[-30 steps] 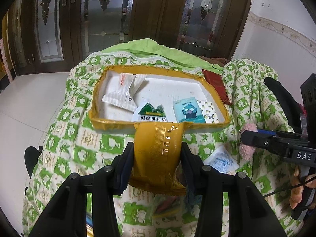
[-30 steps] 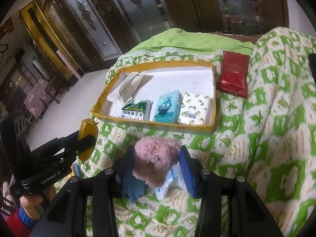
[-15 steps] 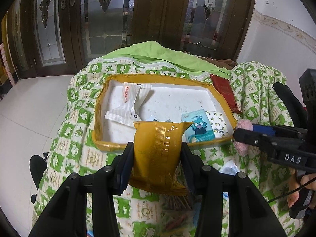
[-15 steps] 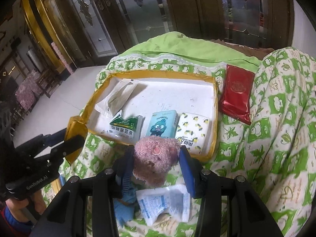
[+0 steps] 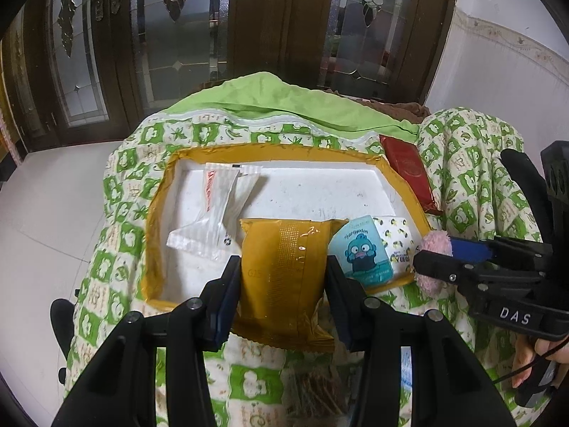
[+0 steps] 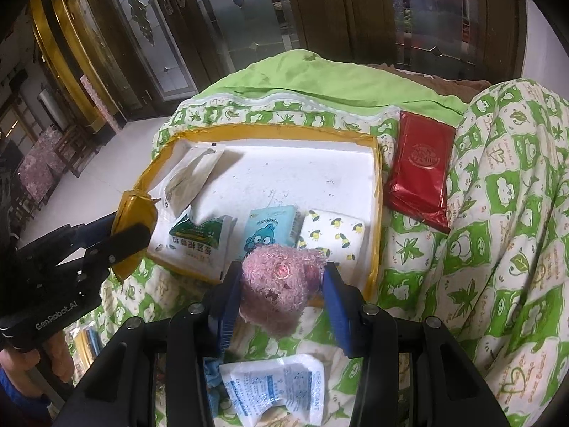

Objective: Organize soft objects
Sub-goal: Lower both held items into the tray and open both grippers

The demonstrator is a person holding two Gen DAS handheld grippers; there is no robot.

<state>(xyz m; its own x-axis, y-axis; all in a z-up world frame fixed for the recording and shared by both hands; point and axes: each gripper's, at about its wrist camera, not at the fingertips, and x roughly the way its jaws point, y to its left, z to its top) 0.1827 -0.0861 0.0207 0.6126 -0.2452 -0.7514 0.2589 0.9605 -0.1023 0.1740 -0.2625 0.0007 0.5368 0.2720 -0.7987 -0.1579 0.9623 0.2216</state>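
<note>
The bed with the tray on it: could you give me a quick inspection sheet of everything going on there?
Surface: green-patterned quilt over a bed.
Job's things: yellow-rimmed tray holding a white wrapper, green-print pack, blue cartoon pack and lemon-print pack; red packet lies beside the tray.
Clutter: desiccant sachet on the quilt near the right gripper.
Grippers: left gripper shut on a yellow packet; right gripper shut on a pink plush toy.
Cables: thin black cord by the right hand.
Surroundings: dark wooden doors with patterned glass, pale floor.
</note>
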